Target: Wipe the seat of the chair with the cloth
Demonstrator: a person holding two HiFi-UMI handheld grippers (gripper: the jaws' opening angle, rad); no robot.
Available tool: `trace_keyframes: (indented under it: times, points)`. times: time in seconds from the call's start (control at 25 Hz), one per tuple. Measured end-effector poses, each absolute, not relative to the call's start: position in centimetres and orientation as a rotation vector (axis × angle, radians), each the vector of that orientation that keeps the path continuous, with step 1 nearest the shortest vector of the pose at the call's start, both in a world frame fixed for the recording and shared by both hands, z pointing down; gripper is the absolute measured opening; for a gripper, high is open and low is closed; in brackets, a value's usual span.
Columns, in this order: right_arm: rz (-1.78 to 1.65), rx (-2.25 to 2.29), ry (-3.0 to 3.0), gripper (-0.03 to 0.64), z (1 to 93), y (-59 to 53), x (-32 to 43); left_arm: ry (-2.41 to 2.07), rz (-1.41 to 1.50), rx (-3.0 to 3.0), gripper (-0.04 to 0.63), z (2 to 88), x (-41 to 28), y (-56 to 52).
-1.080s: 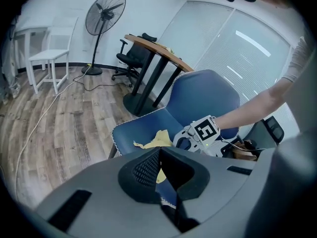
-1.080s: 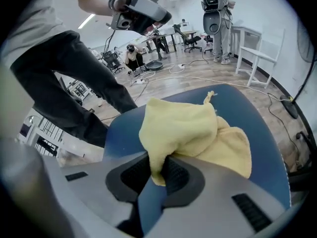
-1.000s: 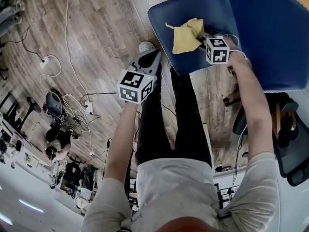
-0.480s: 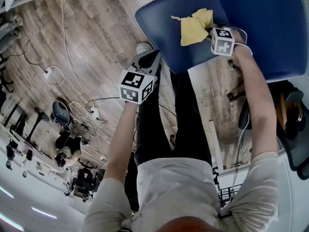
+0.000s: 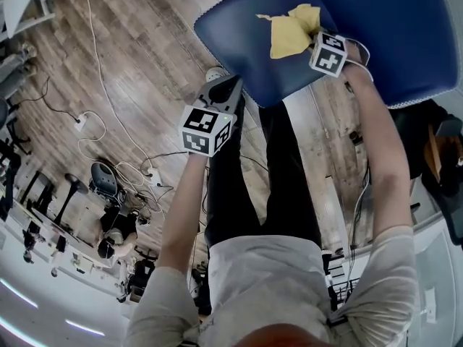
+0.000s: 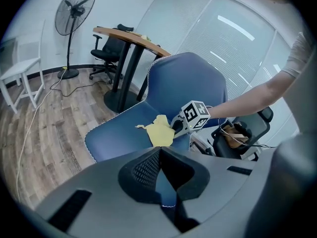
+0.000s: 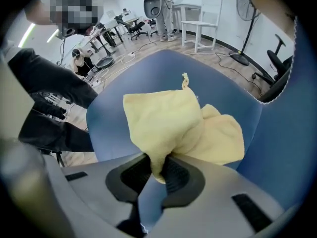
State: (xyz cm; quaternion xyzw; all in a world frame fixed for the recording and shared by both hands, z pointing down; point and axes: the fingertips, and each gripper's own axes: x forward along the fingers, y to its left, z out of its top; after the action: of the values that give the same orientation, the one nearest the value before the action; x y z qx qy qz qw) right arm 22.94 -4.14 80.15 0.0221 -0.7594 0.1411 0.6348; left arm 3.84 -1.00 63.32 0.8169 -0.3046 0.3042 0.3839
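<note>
Left claw (image 5: 221, 91): shut on nothing, hangs over the wood floor (image 5: 123, 56) just off the near edge of the seat, touching neither chair nor cloth.
Risk on the left: no bracing of the chair; likely to slide or turn under a firm push, spoiling the stroke.
Seat (image 5: 239, 42): blue, smooth, dished, mostly bare around the cloth; near edge curves down toward the floor.
Risk at the seat edge: a stroke carried too far toward the rim could drag the cloth over the lip and off the surface.
Cloth (image 5: 289, 38): yellow, bunched in loose folds, lies on the seat toward its back, one gathered end pinched.
Risk in the cloth: wadded up, so covers little per pass; could leave unwiped bands unless spread or pressed flatter.
Right claw (image 5: 309, 43): clamped on a narrow tuft of the cloth, low over the seat.
Risk on the right: small bite of fabric; friction against the seat could tug it out mid-stroke, or hard claw tips could scrape the upholstery.
</note>
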Motion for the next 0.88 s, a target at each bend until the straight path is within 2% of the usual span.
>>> trace_keyframes:
  times: [0.2,0.56,0.88]
  points:
    - [0.417,0.249,-1.713,0.064,79.7,-4.7,24.2,-0.734,0.794,2.095,0.026,62.7,3.9,-0.5]
    - [0.858,0.841,-1.839,0.064,79.8,-4.2,26.4,-0.657,0.845,2.122,0.026,62.6,4.2,0.4]
    - [1.044,1.277,-1.793,0.064,80.0,-2.0,30.4,-0.592,0.873,2.156,0.026,63.2,5.2,-0.5]
